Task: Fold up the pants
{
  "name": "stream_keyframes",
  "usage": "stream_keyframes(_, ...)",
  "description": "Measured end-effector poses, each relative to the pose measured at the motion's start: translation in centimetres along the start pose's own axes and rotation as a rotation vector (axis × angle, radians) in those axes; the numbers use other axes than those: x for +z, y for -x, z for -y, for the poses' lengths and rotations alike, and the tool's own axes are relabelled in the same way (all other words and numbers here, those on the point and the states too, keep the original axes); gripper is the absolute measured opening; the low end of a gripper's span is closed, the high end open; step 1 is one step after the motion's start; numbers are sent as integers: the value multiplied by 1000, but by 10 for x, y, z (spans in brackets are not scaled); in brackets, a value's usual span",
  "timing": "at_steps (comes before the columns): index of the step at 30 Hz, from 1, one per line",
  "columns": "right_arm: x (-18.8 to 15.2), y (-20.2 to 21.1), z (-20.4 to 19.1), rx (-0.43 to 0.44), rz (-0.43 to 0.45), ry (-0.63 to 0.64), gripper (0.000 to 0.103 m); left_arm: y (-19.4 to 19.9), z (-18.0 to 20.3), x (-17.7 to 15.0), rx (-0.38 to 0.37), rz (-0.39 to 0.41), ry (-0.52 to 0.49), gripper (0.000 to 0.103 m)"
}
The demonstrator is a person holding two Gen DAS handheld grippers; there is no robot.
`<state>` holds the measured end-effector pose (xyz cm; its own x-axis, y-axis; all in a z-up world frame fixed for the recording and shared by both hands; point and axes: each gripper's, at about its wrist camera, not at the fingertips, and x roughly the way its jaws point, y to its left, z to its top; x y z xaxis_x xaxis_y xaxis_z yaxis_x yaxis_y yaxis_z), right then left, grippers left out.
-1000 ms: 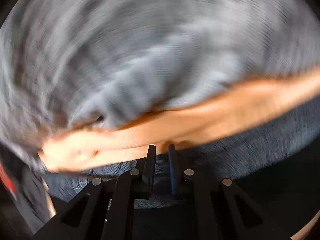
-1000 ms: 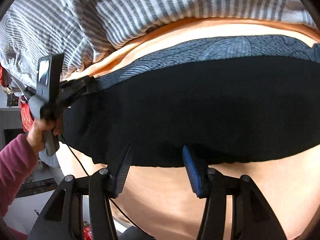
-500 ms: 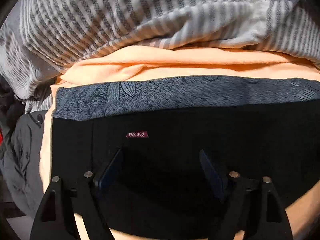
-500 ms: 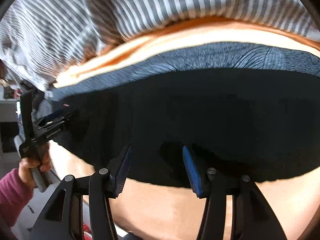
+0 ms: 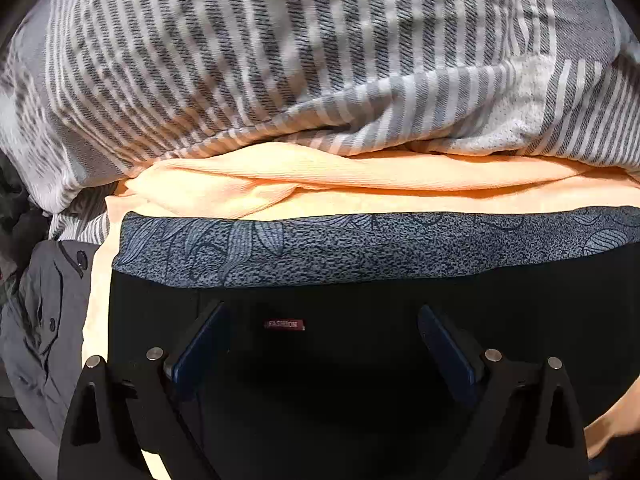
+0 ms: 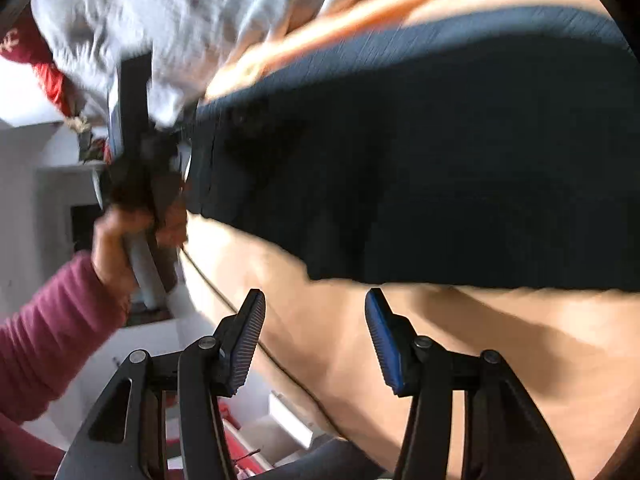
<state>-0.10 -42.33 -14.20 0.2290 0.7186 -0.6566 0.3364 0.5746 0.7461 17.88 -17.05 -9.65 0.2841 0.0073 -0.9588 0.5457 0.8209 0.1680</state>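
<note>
Lying flat on an orange sheet [image 5: 360, 184], the black pants [image 5: 360, 380] look already folded into a compact oblong, its edges squared, a small red label [image 5: 285, 324] facing up and a blue-grey patterned garment [image 5: 360, 248] showing along its far side.

At the far left of the left wrist view a grey buttoned garment [image 5: 44, 320] sits beside the sheet; a striped blanket [image 5: 280, 60] is heaped behind. The left gripper [image 5: 320, 320] points steeply down over the pants, its jaws having just been opening; they now stand wide, with nothing pinched between them, the cloth merely lying below.

In the blurred right wrist view, the person's left hand [image 6: 120, 240] grips its tool by the left end of the pants. The right gripper [image 6: 316, 308] hovers over bare sheet just short of the near edge, jaws about half apart and empty.

I judge the fold made and let go; what may remain is a further fold or some smoothing.
</note>
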Motion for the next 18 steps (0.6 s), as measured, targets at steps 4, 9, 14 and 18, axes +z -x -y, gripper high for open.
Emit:
stream_keyframes(4,-7,-35,4,62,48,-62,56,-14,10,-2,16,-22,-2,97)
stream_keyframes(9,-5,-49,14,75,73,-116,56,-39,-15,-7,-1,-15,-1,97)
stream_keyframes(14,7,-40,19,150,132,-192,43,-35,-11,-7,0,-17,6,97)
stream_keyframes(18,4,-41,18,164,121,-171,6,-39,-10,-7,-4,-10,-6,97)
